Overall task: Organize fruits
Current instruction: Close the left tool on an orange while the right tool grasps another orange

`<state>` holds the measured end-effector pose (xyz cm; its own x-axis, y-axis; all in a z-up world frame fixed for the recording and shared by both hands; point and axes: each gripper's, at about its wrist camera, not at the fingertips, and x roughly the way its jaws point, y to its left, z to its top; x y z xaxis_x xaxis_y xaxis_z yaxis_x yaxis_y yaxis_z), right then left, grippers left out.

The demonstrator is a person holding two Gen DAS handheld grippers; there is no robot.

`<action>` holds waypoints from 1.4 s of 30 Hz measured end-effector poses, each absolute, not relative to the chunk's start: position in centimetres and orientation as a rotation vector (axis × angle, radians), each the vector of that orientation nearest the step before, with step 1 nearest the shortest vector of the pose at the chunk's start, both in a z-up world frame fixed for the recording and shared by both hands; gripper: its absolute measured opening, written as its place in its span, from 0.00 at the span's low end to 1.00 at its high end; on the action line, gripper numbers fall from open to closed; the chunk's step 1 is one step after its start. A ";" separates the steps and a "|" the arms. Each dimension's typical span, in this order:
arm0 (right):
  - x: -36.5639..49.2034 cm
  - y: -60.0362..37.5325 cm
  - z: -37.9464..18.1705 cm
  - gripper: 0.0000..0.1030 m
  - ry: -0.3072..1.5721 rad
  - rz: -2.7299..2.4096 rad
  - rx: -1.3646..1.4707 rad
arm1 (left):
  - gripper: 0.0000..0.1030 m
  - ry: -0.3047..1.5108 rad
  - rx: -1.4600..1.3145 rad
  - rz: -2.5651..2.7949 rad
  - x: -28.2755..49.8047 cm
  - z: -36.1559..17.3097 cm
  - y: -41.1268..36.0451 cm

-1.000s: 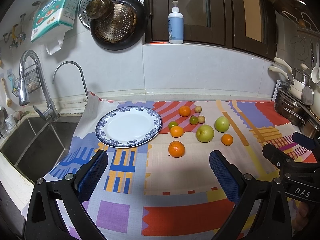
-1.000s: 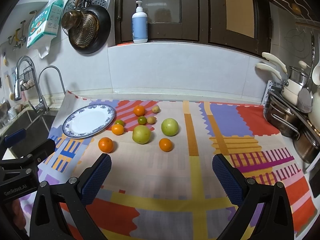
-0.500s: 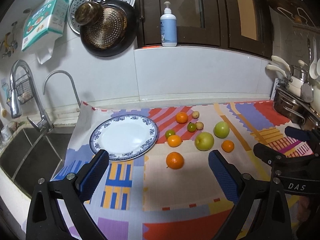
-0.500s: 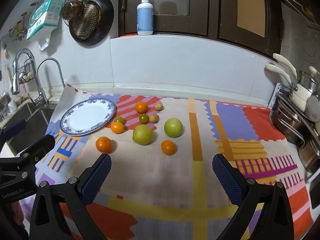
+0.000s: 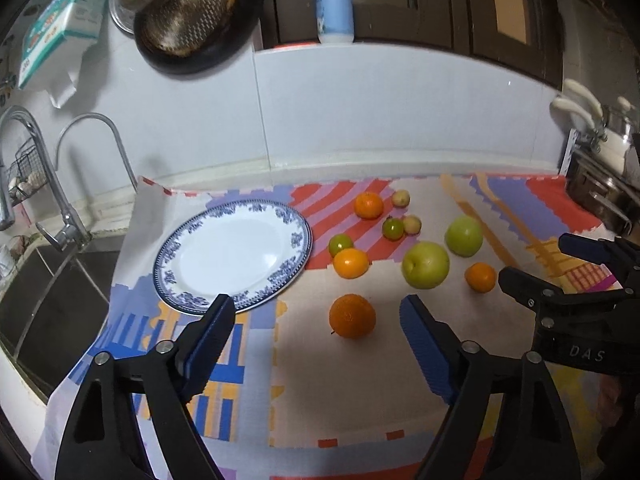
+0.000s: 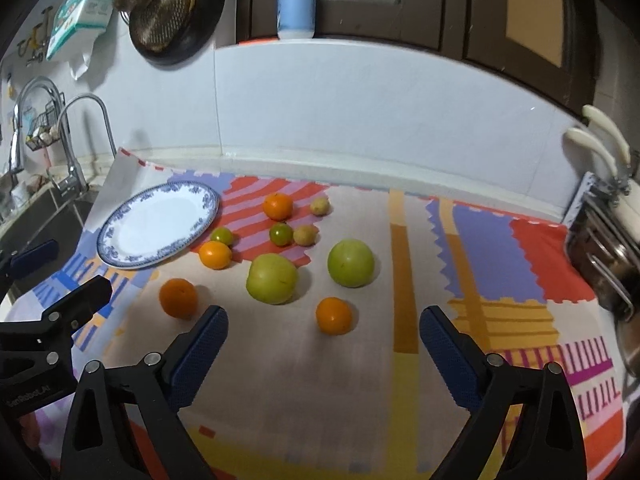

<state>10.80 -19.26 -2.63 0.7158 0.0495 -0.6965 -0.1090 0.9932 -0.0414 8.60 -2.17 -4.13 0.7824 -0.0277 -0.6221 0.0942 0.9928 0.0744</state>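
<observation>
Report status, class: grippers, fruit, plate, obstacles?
Left gripper and right gripper both closing, nothing between the jaws. Nearest orange ahead of the left gripper; plate holds no fruit. Nothing in the way.

Home kitchen: steel sink and curved chrome tap left of tongs, black frying pan hung on white tiled wall beyond.

bottle top cropped, pan rim cut off
</observation>
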 end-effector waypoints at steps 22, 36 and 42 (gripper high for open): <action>16.7 -20.4 -9.1 0.58 0.937 0.130 -0.032 | 0.51 0.861 0.119 -0.131 14.1 -9.8 -3.9; 17.4 -20.6 -9.8 0.33 0.960 0.140 -0.028 | 0.39 0.873 0.125 -0.181 14.8 -10.1 -4.6; 17.1 -20.4 -9.6 0.33 0.950 0.143 -0.039 | 0.39 0.870 0.117 -0.178 14.8 -10.1 -4.3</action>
